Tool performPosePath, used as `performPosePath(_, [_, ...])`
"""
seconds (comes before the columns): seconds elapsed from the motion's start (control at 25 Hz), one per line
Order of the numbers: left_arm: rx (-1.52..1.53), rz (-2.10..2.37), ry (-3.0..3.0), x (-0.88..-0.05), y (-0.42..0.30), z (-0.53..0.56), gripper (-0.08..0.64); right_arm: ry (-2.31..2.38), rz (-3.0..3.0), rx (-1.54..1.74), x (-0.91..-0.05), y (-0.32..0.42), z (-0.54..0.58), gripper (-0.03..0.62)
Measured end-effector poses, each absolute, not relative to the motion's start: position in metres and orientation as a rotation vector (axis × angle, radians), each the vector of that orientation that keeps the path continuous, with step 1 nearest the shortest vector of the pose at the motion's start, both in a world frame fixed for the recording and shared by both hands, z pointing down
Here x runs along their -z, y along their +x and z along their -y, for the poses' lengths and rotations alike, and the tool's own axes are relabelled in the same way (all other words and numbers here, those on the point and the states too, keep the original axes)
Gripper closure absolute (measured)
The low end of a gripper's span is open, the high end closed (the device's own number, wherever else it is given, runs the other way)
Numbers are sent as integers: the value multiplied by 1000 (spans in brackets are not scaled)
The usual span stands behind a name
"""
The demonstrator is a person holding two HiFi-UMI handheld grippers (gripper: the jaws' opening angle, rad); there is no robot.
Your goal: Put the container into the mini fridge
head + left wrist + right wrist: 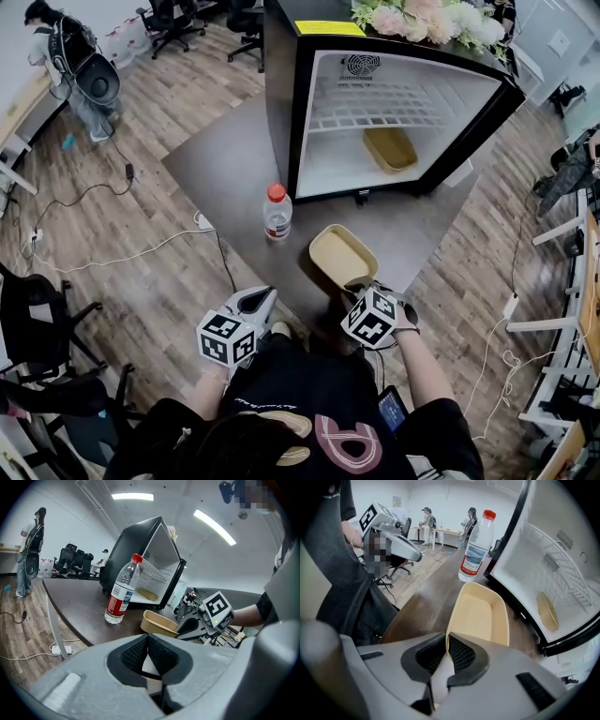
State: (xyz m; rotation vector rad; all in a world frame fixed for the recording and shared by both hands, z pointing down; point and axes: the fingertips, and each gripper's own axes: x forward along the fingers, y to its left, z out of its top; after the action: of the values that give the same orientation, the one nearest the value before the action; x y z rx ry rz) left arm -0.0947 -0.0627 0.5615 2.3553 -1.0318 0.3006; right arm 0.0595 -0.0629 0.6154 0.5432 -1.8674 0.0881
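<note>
A tan, empty container lies on the dark table in front of the open mini fridge. My right gripper is shut on the container's near rim, one pad inside the wall and one outside. My left gripper hovers near the table's front edge, left of the container, shut with nothing in it. The left gripper view also shows the container with the right gripper on it. A second tan container lies on the fridge floor.
A water bottle with a red cap stands upright on the table, just left of the fridge opening. A wire shelf spans the fridge's upper half. Flowers sit on top of the fridge. Cables run over the wooden floor, and a person stands far left.
</note>
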Motion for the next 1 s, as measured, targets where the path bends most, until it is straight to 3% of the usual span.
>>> performPosePath(1.0, [-280, 1023, 2334, -566, -94, 73, 551, 716, 1855, -38, -538, 68, 160, 565])
